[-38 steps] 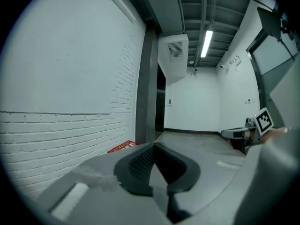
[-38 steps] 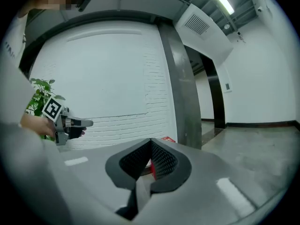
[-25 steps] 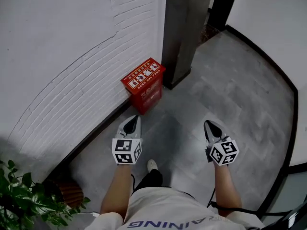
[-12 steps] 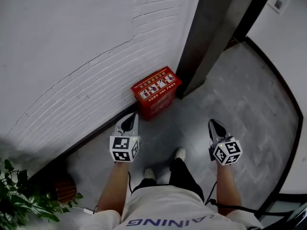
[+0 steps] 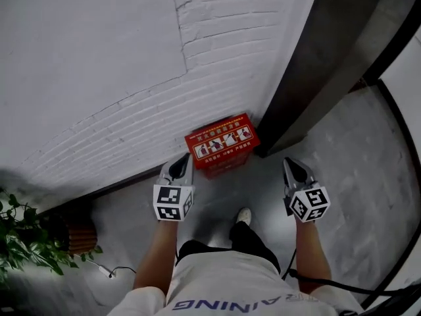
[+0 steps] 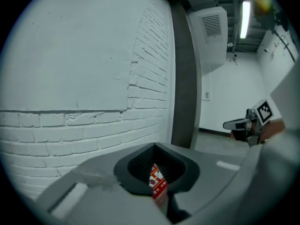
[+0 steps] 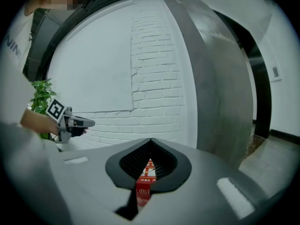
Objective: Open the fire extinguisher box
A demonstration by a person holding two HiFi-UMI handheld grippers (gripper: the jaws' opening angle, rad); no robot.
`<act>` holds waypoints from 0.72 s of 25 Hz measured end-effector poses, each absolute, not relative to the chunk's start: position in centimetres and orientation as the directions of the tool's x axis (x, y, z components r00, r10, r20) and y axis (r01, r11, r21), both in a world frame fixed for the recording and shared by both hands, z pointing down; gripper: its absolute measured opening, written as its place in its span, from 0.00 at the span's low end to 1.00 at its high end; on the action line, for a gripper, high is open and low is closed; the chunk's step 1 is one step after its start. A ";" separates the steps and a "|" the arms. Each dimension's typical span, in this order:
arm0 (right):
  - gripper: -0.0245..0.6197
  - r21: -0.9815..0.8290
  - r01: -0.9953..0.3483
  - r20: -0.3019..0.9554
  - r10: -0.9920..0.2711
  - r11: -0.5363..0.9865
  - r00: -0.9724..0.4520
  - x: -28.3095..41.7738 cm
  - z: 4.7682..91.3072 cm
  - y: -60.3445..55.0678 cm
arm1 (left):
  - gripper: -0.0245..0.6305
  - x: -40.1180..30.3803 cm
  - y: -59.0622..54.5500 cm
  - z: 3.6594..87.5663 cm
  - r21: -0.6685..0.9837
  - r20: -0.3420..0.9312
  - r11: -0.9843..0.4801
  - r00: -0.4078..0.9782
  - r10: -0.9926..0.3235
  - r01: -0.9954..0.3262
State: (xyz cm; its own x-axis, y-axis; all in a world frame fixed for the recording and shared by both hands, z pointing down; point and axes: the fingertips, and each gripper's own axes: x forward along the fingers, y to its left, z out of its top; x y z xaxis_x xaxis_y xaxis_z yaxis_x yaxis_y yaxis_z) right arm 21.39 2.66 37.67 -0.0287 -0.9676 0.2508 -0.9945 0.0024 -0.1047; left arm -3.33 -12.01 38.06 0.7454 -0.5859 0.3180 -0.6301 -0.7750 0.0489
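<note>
Now: box (image 5: 222, 143) shut, on floor (image 5: 217, 206) against brick wall (image 5: 99, 78).
Contents unseen; left gripper (image 5: 186, 159) and right gripper (image 5: 290, 163) both clenched, empty, just short of box.

I take this for a corridor in an office-type building: a white-painted brick wall (image 5: 118, 78), a grey pillar (image 5: 316, 78), a grey tiled floor (image 5: 368, 176) with dark skirting, a red fire extinguisher box (image 5: 222, 143) at the wall's foot (potted plant (image 5: 26, 236) nearby) and a ceiling tube light (image 6: 244, 18).
</note>
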 end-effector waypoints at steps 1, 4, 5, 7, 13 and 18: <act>0.04 -0.104 -0.994 0.258 -0.964 0.036 -0.062 22.4 37.8 1.7 | 0.05 -2.5 -12.3 38.0 0.047 0.320 -0.760 0.731 -0.603 -0.648; 0.04 -0.105 -0.988 0.273 -0.952 0.114 -0.139 24.5 38.4 -1.1 | 0.05 -0.6 -13.0 38.0 0.051 0.328 -0.724 0.697 -0.638 -0.688; 0.04 -0.110 -0.985 0.274 -0.948 0.134 -0.160 24.9 38.5 -1.9 | 0.05 -0.3 -13.3 38.2 0.050 0.332 -0.713 0.685 -0.648 -0.699; 0.04 -0.121 -0.978 0.278 -0.940 0.171 -0.199 25.2 39.0 -3.1 | 0.05 -0.2 -13.8 38.6 0.055 0.341 -0.688 0.661 -0.669 -0.724; 0.04 -0.125 -0.970 0.304 -0.922 0.209 -0.238 25.6 40.6 -6.7 | 0.05 0.1 -16.1 39.9 0.069 0.347 -0.650 0.629 -0.695 -0.757; 0.04 -0.096 -0.970 0.320 -0.915 0.225 -0.244 24.4 40.3 -9.4 | 0.05 -0.9 -17.6 41.4 0.109 0.355 -0.632 0.624 -0.696 -0.767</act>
